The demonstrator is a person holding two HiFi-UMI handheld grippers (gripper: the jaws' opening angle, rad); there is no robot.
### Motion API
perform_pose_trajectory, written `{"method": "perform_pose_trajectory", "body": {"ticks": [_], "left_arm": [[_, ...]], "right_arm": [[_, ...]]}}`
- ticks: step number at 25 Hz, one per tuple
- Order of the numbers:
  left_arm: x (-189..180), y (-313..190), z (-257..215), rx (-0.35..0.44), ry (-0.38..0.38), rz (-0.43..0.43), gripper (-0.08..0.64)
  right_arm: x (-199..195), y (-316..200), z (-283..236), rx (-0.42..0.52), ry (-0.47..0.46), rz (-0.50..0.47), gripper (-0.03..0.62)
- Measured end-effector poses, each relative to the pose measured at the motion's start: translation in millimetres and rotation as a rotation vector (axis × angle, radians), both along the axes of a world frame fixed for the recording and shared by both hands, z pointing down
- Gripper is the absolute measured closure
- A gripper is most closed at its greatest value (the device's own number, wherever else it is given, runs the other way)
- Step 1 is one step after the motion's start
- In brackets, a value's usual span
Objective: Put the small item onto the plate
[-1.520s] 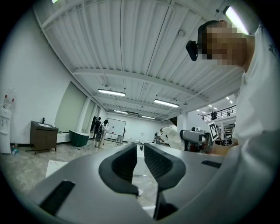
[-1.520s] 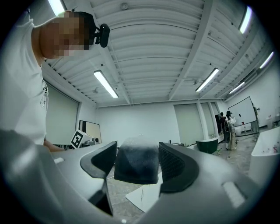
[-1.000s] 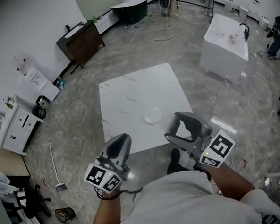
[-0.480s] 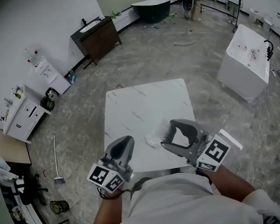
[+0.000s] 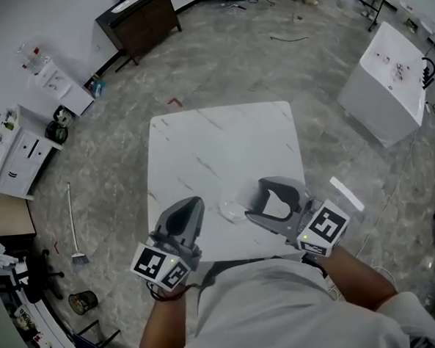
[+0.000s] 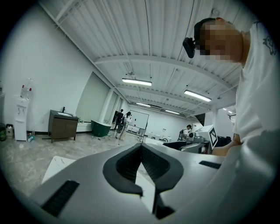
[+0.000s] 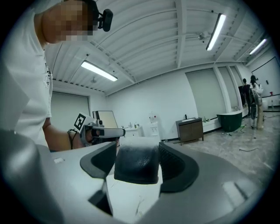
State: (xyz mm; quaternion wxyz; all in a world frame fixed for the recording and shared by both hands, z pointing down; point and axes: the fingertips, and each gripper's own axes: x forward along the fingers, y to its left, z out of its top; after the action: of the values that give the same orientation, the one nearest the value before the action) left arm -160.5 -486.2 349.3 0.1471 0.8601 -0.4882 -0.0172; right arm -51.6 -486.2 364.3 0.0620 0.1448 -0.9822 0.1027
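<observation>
White marble table (image 5: 223, 143): clear plate (image 5: 232, 209) toward 6 o'clock. Right gripper (image 7: 138, 149) jaws clamp a small dark item (image 7: 136, 166); left gripper (image 6: 141, 146) jaws together, empty.

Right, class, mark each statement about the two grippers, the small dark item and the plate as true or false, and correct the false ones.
1. The right gripper is clamped on a dark item. True.
2. The left gripper grips the plate. False: its jaws are together with nothing between them, and the plate is apart from it.
3. The plate lies on the white table. True.
4. The dark item already rests on the plate. False: it is between the right gripper's jaws.
5. The plate is nearer the far edge of the table than the person. False: it lies near the edge closest to the person, between the two grippers.
</observation>
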Motion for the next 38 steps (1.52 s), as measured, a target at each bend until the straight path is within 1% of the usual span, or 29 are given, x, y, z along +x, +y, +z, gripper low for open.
{"method": "perform_pose_trajectory", "body": {"ticks": [3,7,10,12,15,17,20,23,28,32,35,38], "left_arm": [[-11.2,-21.6,24.0,-0.027,-0.006,0.008,0.552],[-17.3,-42.0,65.7,-0.079,-0.031,0.043,0.552],[-22.4,-49.1,105.7,-0.13,-0.019,0.061,0.552],[-30.2,-54.4,135.0,-0.164,-0.007,0.071,0.552],[-38.0,-56.5,177.5,-0.209,-0.026,0.102,0.552],[-38.1,-56.7,201.7,-0.236,-0.035,0.12,0.552],[-37.9,-61.8,231.7,-0.27,-0.03,0.129,0.552],[-38.1,-64.3,256.8,-0.302,-0.012,0.127,0.552],[-33.0,-61.0,293.7,-0.359,0.024,0.141,0.552],[-30.3,-61.3,315.2,-0.388,0.038,0.157,0.552],[-28.3,-61.6,327.9,-0.402,0.034,0.174,0.552],[-30.2,-62.6,337.4,-0.416,0.026,0.176,0.552]], "right_arm": [[-14.4,-14.4,29.4,-0.013,0.051,-0.006,0.299],[-33.7,-24.8,72.0,-0.032,0.138,-0.007,0.299],[-46.1,-26.0,113.6,-0.061,0.196,-0.015,0.299],[-57.6,-28.6,147.1,-0.098,0.233,-0.024,0.299],[-72.9,-31.0,195.9,-0.164,0.293,-0.05,0.299],[-77.1,-33.3,224.3,-0.155,0.347,-0.071,0.299],[-81.0,-39.3,268.3,-0.106,0.442,-0.092,0.299],[-85.5,-40.4,308.7,-0.114,0.496,-0.096,0.299],[-81.4,-32.5,365.9,-0.146,0.582,-0.115,0.299],[-79.6,-35.9,400.1,-0.152,0.629,-0.126,0.299],[-80.0,-36.1,415.3,-0.142,0.656,-0.142,0.299],[-82.3,-36.0,425.7,-0.143,0.664,-0.149,0.299]]}}
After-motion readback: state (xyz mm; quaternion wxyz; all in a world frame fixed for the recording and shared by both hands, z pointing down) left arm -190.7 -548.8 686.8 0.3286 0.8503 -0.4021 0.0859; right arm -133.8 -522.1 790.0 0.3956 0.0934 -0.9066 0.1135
